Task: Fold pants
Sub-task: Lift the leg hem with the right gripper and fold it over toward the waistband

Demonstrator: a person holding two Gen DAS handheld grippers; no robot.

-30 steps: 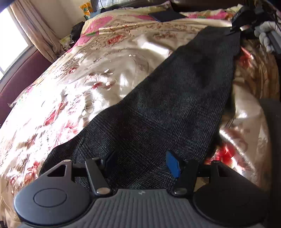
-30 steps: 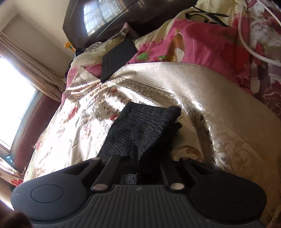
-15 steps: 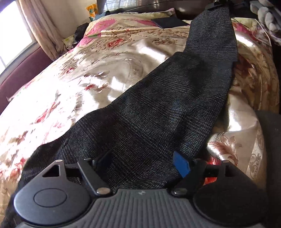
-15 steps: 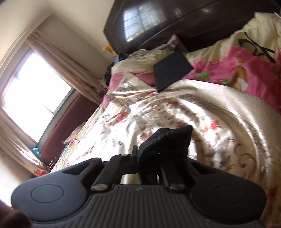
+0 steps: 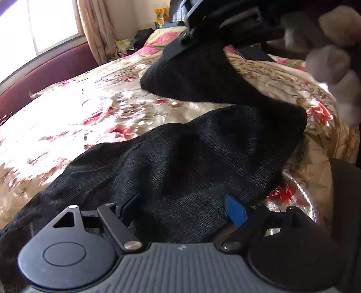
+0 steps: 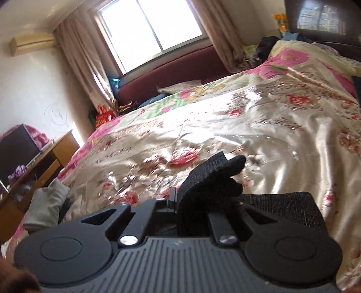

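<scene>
Bright daylight pours through a window (image 6: 153, 31) hung with beige curtains (image 6: 74, 65). An air conditioner (image 6: 31, 42) sits high on the white wall (image 6: 33, 90). Below the window runs a maroon padded bench (image 6: 176, 72). A bed (image 6: 282, 126) under a shiny floral cover fills the room, its dark headboard (image 6: 322, 20) at the far end. A wooden desk (image 6: 45, 162) stands beyond the bed's foot.

No readable text, labels or numbers anywhere — bedspread, wall and furniture carry no legible writing
</scene>
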